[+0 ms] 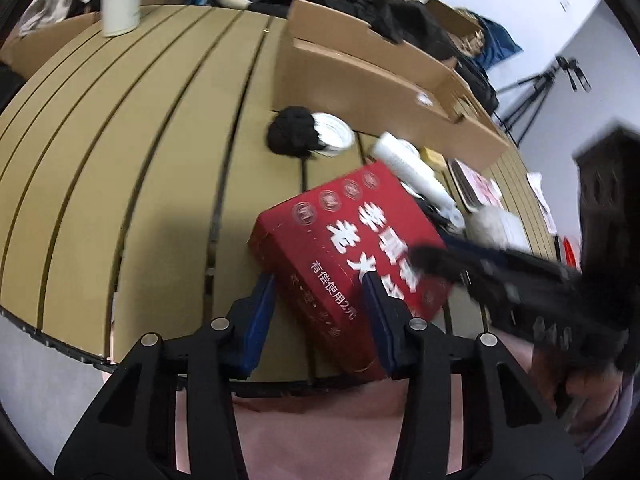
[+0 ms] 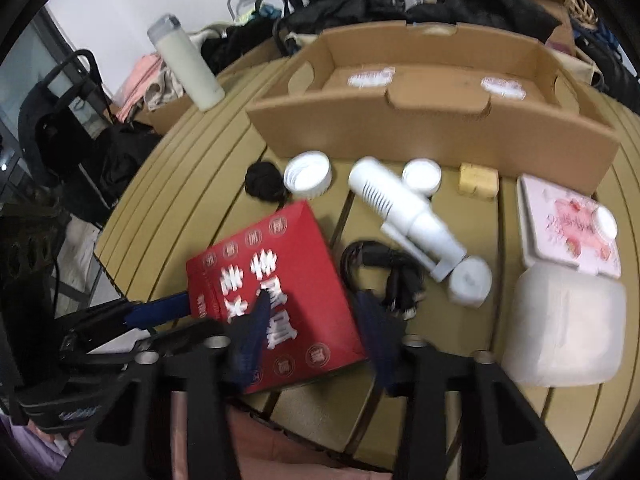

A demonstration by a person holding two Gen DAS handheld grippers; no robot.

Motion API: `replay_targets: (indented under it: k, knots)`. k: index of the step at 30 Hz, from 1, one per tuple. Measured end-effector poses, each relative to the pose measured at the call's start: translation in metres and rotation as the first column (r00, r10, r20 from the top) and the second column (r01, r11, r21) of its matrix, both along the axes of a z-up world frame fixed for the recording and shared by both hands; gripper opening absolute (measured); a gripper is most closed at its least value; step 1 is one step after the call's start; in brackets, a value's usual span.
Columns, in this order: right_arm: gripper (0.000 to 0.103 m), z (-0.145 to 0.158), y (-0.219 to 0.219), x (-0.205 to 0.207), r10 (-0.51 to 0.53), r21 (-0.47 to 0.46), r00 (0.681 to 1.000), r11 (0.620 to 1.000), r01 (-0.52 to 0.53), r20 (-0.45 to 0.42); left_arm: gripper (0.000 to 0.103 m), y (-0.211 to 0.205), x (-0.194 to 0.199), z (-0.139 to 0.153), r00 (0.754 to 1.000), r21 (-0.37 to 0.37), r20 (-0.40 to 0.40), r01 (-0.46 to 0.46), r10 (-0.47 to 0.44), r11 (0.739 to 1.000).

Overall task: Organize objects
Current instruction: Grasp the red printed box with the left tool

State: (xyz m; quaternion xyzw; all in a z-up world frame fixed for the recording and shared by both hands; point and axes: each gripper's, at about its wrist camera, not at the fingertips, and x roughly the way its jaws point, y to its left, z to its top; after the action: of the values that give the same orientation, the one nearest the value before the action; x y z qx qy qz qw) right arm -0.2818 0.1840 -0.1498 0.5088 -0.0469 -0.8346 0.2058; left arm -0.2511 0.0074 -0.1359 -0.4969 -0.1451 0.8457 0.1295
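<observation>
Both hand-held grippers are closing in on the red box (image 1: 352, 256) at the desk's (image 1: 120, 160) near edge.

Only the right wrist view is showing the open cardboard tray (image 2: 432, 128) at 12 o'clock. The left hand-held gripper (image 1: 320, 300) is angling down, straddling the box's near corner, contact unclear; the right hand-held gripper (image 2: 316, 316), blurred, is straddling its other edge.
</observation>
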Motion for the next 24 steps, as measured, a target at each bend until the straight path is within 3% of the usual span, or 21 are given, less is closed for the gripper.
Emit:
replay_targets:
  k: [3, 5, 7, 9, 12, 14, 18, 24]
  knots:
    - [0.039, -0.001, -0.005, 0.015, 0.040, -0.039, 0.999, 0.998, -0.040, 0.006, 0.042, -0.009, 0.004, 0.001, 0.999, -0.008, 0.008, -0.040, 0.040, 0.999]
    - [0.039, -0.002, -0.007, 0.020, 0.032, -0.048, 0.999, 0.998, -0.032, -0.002, 0.051, -0.009, 0.008, -0.001, 1.000, 0.004, 0.022, -0.012, 0.012, 1.000]
    - [0.039, -0.007, -0.007, 0.017, 0.015, -0.044, 1.000, 0.999, -0.015, 0.003, 0.051, -0.007, 0.008, -0.004, 1.000, 0.010, 0.024, 0.014, -0.014, 1.000]
    - [0.040, -0.012, -0.004, 0.011, 0.013, -0.096, 0.999, 0.995, -0.010, 0.034, 0.041, -0.005, 0.011, -0.002, 1.000, 0.021, -0.001, 0.022, -0.022, 1.000]
    - [0.038, -0.004, -0.008, 0.015, 0.002, -0.042, 1.000, 0.999, -0.001, 0.021, 0.032, -0.003, 0.018, 0.006, 1.000, 0.025, -0.005, 0.008, -0.008, 1.000]
    - [0.038, 0.013, -0.010, 0.031, -0.005, -0.017, 0.999, 1.000, 0.005, -0.033, 0.032, 0.001, 0.036, 0.028, 0.998, 0.012, -0.063, 0.018, -0.018, 1.000]
    - [0.038, 0.057, 0.001, 0.068, -0.046, -0.051, 0.990, 0.998, 0.040, -0.135, 0.032, 0.009, 0.065, 0.071, 0.984, 0.025, -0.171, 0.052, -0.047, 0.998]
    - [0.038, 0.107, 0.017, 0.113, -0.105, -0.087, 0.960, 0.993, 0.085, -0.258, 0.032, 0.021, 0.077, 0.110, 0.964, 0.050, -0.256, 0.093, -0.077, 0.994]
